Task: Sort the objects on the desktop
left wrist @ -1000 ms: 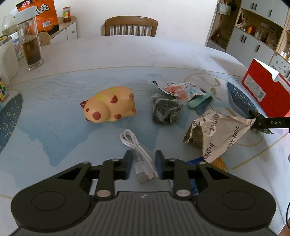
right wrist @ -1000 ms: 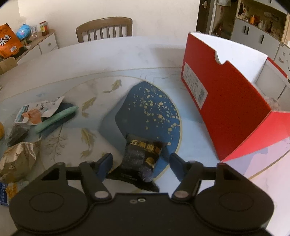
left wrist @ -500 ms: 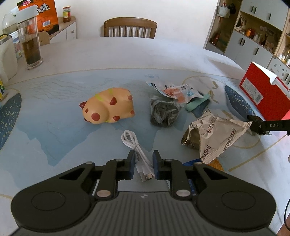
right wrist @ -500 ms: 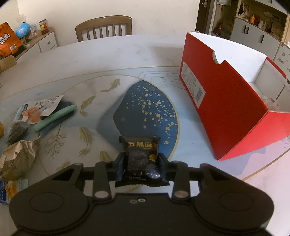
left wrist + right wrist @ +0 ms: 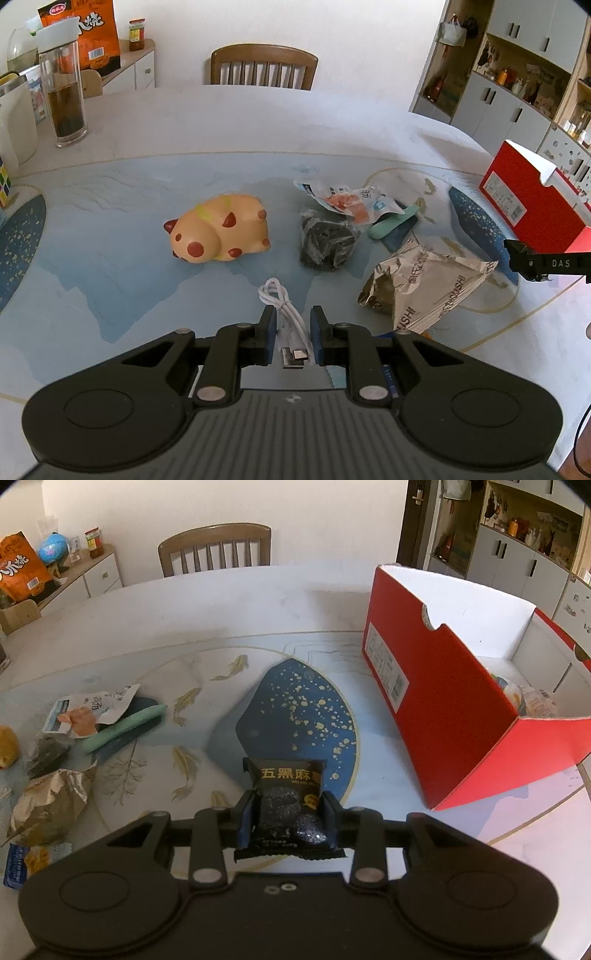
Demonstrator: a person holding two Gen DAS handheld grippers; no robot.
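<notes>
Task judged early-to-mid: most items are seen loose on the worktop point(image 5: 258, 122), a big round surface w/ a smooth, glossy printed cover (blue washes, gold fish, speckled navy patches). The red cardboard box point(image 5: 454, 716), open-topped, rigid, white inside w/ a thumb notch cut in one wall, is taken as the sorting bin; a few wrapped items are glimpsed at its near end, so some sorting is judged done, exact contents can't be told. Left unsorted, approx. largest first: a crumpled kraft-and-foil snack bag point(image 5: 424, 284), creased and half collapsed; a squishy orange pig-like toy point(image 5: 219, 232), rounded, matte, w/ dark red spots; a dark lump wrapped in crinkly clear film point(image 5: 327, 242); a torn flat white sachet point(image 5: 347, 197); a mint-green soft-looking oblong item point(image 5: 393, 225) under the sachet's edge. Two picks are in hand. The right hand-held gripper point(image 5: 288, 812), whose jaws have just been closing, is clamped on a black sesame snack packet point(image 5: 290, 805), glossy pillow pack w/ crimped ends, just short of the box. The left hand-held gripper point(image 5: 293, 334) is nearly fully closed on a white USB cable point(image 5: 286, 321), a smooth coiled bundle, plug ends facing the camera.
</notes>
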